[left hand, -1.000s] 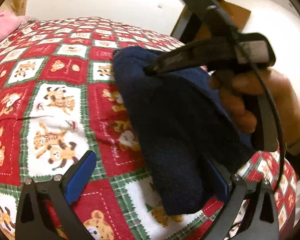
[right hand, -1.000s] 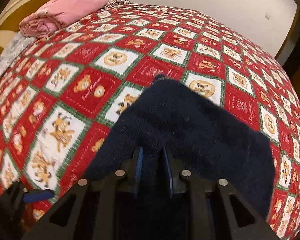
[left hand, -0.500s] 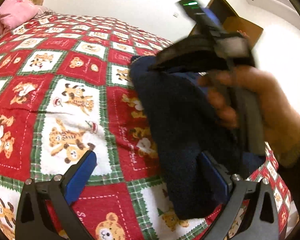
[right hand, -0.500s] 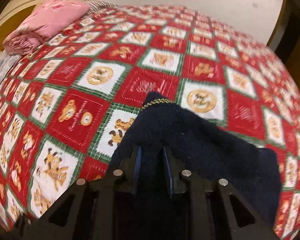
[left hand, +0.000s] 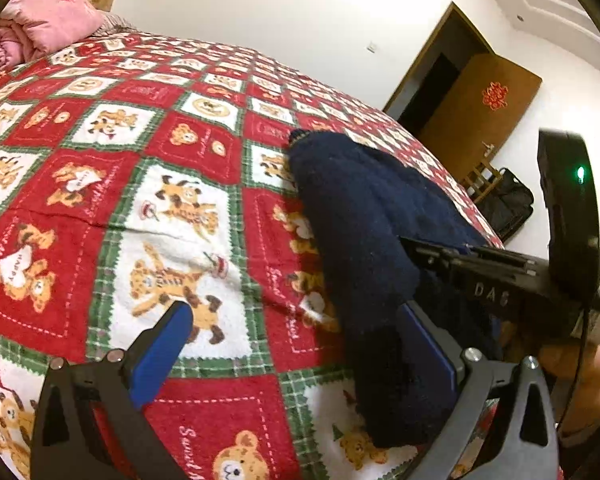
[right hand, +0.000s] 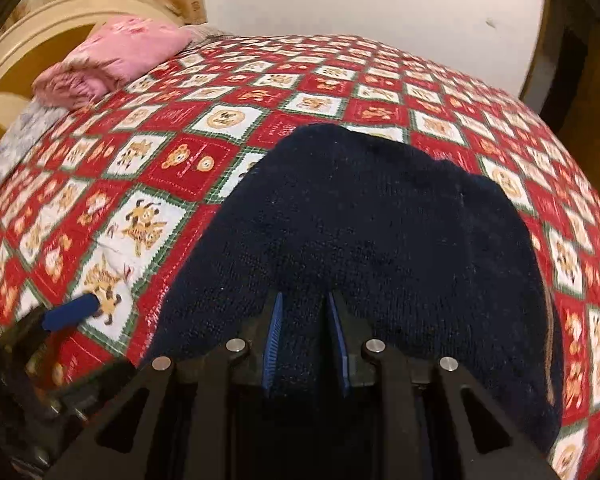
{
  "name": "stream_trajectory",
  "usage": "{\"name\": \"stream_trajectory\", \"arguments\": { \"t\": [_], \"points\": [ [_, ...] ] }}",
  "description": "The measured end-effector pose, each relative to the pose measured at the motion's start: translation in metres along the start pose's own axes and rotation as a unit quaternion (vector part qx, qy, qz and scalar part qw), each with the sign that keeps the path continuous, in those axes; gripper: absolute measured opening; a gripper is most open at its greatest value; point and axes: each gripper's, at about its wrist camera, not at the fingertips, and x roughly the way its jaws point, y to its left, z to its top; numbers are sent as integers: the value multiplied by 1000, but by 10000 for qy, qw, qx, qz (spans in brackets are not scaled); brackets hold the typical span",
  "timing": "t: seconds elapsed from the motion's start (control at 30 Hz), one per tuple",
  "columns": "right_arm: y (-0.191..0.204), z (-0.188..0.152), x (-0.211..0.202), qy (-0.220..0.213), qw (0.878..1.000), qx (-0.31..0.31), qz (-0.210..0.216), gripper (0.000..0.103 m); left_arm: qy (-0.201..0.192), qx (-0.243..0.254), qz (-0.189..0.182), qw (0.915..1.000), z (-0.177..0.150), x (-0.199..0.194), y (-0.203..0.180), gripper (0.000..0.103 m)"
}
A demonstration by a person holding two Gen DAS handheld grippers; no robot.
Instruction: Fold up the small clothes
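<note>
Navy knitted garment point(right hand: 380, 248) lies on the red bedspread point(left hand: 100, 184) with bear squares, where the words "Sweet" and "HAPPY" can be read. Right gripper point(right hand: 305, 340), marked "DAS" on its body, clamps a fold of the garment between its blue pads. Left gripper point(left hand: 300, 352) stands wide apart beside the garment, grasping nothing.

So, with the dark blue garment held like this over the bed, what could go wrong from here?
1. The right gripper pinches only a small bunch of the navy garment; the thick knit could slip out.
2. The left gripper is open, with one pad beside the cloth and nothing clamped, so the hanging end may fold crookedly.
3. The patterned bedspread already shows a wrinkle and could bunch further if the garment drags.
</note>
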Motion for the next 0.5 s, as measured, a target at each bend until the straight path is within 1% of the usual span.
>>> {"name": "stream_trajectory", "arguments": {
  "t": [0.07,0.1,0.13,0.2,0.23,0.3,0.33,0.4,0.5],
  "points": [
    [-4,-7,-5,-123,9999,-41,26,28,2,-19,6,10000,0,-1,0,103],
    [-8,-10,-11,-172,9998,-1,37,37,31,-47,-11,10000,1,0,1,103],
    [-15,-13,-17,-187,9997,88,136,48,33,-70,-5,10000,1,-1,2,103],
    [-35,-19,-30,-204,9988,352,268,56,60,-107,63,9999,3,-3,1,103],
    [-52,-23,-40,-317,9973,585,315,56,107,-106,76,9999,4,-2,1,103],
    [-75,-28,-51,-466,9950,811,342,56,202,-153,44,9997,9,-1,1,103],
    [-92,-31,-56,-479,9942,934,248,57,206,-149,38,9997,11,-1,0,103],
    [-114,-35,-59,-468,9923,1112,283,57,279,-50,196,9994,20,4,-5,103],
    [-137,-37,-57,-401,9887,1412,297,57,233,97,222,9994,34,7,-13,103]
  ]
}}
